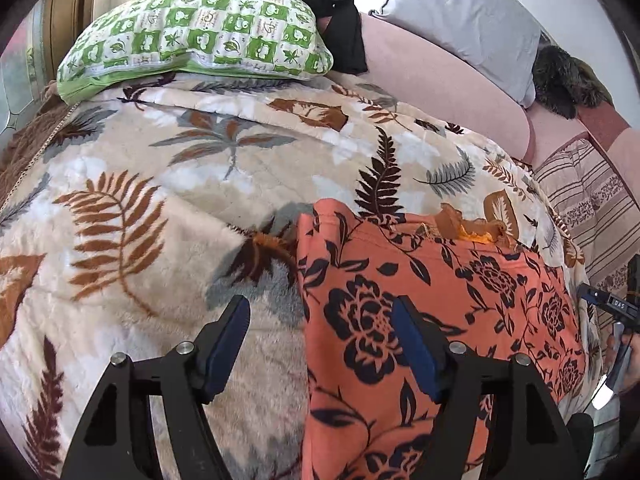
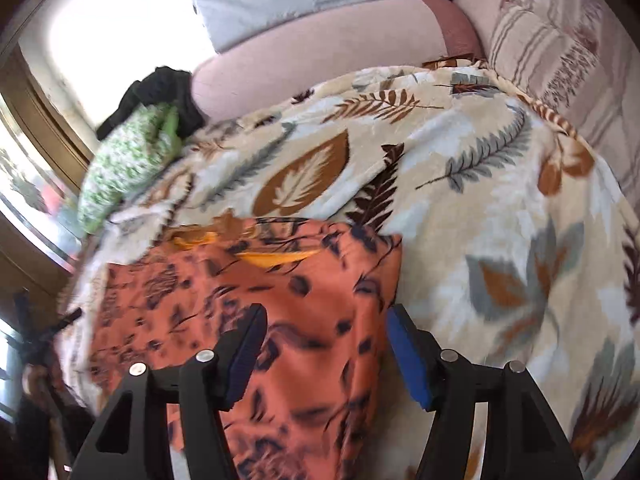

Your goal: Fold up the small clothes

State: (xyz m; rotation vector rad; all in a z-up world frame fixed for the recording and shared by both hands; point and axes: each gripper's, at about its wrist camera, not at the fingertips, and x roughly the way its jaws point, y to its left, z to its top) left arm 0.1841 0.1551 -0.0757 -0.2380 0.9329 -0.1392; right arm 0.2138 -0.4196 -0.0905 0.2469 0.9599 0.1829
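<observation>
An orange garment printed with black roses and leafy stems lies flat on a plush cream blanket patterned with brown and grey leaves, which covers the bed. The left hand-held gripper hangs over the garment's left edge with its blue-padded jaws spread wide, one pad above the blanket and the other above the orange cloth, nothing pinched between them. The right hand-held gripper stands likewise apart over the garment's right edge, its jaws wide and gripping nothing. The left wrist view is sharp and shows the print clearly, along with a ruffled orange trim at the garment's far edge; the right wrist view is smeared by motion, so the same print reads only as dark blotches. Only the left view shows a dark furry thing beyond the garment, past a pale grey pillow, and it shows the green-and-white checked pillow in full with a black cloth draped behind it. At its right border it also catches part of the other hand-held gripper, bearing a small label that reads "DAS". Only the right view shows a bright window with a wooden frame to the left of the garment. Both views show the pink upholstered headboard and a striped beige cushion beyond the garment.
</observation>
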